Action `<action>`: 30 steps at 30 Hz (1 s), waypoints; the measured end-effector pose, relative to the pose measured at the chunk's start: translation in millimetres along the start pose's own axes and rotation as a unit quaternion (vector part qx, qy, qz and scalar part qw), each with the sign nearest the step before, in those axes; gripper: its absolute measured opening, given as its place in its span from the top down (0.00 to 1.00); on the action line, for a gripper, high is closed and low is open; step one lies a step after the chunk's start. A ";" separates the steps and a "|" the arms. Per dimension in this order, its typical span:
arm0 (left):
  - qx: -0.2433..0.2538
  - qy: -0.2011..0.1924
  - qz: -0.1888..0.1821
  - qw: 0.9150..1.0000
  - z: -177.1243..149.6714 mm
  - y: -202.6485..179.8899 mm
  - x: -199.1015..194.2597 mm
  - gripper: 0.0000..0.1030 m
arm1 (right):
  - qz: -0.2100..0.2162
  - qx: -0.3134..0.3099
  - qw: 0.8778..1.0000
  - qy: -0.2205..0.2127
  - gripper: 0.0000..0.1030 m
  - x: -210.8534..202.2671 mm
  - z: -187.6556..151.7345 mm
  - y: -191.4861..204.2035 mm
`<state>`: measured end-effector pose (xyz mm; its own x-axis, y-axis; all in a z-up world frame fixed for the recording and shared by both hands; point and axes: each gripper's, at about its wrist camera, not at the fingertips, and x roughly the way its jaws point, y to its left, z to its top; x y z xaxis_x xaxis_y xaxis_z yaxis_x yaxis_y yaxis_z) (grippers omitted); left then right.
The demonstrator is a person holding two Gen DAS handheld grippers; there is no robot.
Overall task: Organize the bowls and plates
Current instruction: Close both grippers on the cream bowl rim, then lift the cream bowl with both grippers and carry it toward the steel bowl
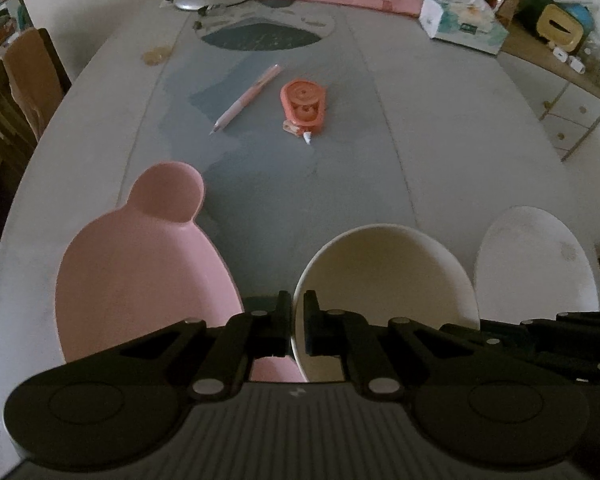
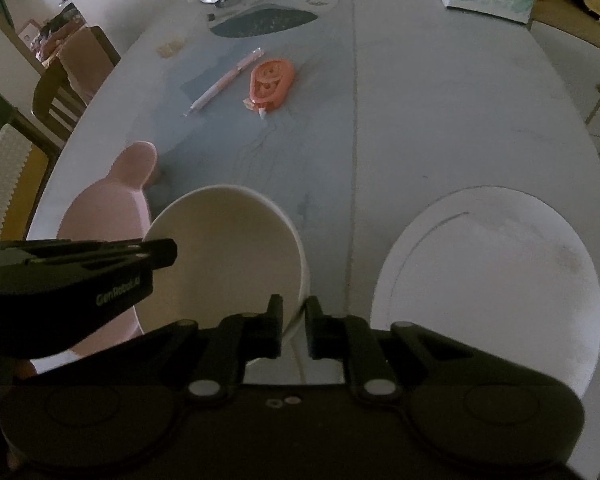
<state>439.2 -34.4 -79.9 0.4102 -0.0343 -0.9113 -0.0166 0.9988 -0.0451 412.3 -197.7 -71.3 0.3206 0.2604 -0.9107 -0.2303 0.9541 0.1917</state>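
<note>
Left claw (image 1: 297, 320): pressed onto the left rim of the bowl (image 1: 384, 280), 1 finger inside, 1 outside.
Right claw (image 2: 293, 326): pinching the bowl's right rim in the same manner.
Bowl: cream, upright, between the pink plate (image 1: 139, 280) and the white plate (image 2: 500, 280).
Pink plate: just left of the bowl, its round lobe pointing away.
White plate: flat on the surface (image 1: 440, 140), right of the bowl.
Mid-surface: pen (image 1: 245, 98) beside an orange tape dispenser (image 1: 304, 108).

Both wrist cameras look steeply down, close — sharing the cream bowl (image 1: 384, 280).
</note>
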 end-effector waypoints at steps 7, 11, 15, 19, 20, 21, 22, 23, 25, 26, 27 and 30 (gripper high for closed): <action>0.013 -0.007 -0.009 1.000 -19.4 -15.1 -38.0 0.95 | -0.004 0.001 1.000 -0.008 0.89 -36.6 -17.7 0.8; 0.024 -0.015 -0.015 0.999 -33.7 -22.8 -64.8 0.95 | -0.008 0.000 1.000 -0.015 0.89 -63.0 -32.3 2.7; 0.035 -0.027 -0.019 0.999 -49.3 -31.2 -92.3 0.95 | -0.013 -0.001 1.000 -0.024 0.89 -87.2 -48.7 6.0; 0.045 -0.033 -0.032 0.998 -66.9 -38.0 -117.0 0.95 | -0.019 -0.001 0.999 -0.033 0.89 -108.7 -67.6 9.6; 0.047 -0.034 -0.035 0.998 -72.4 -39.7 -123.1 0.95 | -0.020 0.000 0.999 -0.034 0.89 -113.6 -72.7 10.4; 0.049 -0.034 -0.039 0.997 -77.8 -41.6 -128.6 0.95 | -0.018 0.003 0.999 -0.035 0.89 -119.1 -78.3 9.7; 0.051 -0.035 -0.042 0.997 -82.5 -43.1 -132.8 0.95 | -0.017 0.006 0.999 -0.037 0.89 -124.4 -83.6 9.0; 0.054 -0.036 -0.044 0.997 -88.3 -45.6 -138.0 0.95 | -0.018 0.007 0.999 -0.039 0.89 -130.2 -89.6 8.7; 0.063 -0.040 -0.047 0.996 -99.6 -51.9 -149.2 0.95 | -0.021 0.010 0.999 -0.043 0.89 -141.3 -101.4 8.7; 0.067 -0.042 -0.049 0.996 -105.4 -55.2 -155.0 0.95 | -0.022 0.011 0.999 -0.046 0.89 -146.8 -108.0 8.5; 0.071 -0.044 -0.050 0.995 -110.4 -57.9 -159.6 0.95 | -0.024 0.011 0.998 -0.048 0.89 -151.8 -114.0 8.2; 0.082 -0.045 -0.055 0.994 -127.0 -67.3 -173.3 0.95 | -0.028 0.013 0.998 -0.053 0.89 -167.0 -134.7 7.5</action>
<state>253.4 -99.9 29.1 0.4818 -0.1482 -0.8636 0.1789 0.9815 -0.0687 233.2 -254.0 33.0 0.4285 0.2195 -0.8765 -0.1861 0.9707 0.1521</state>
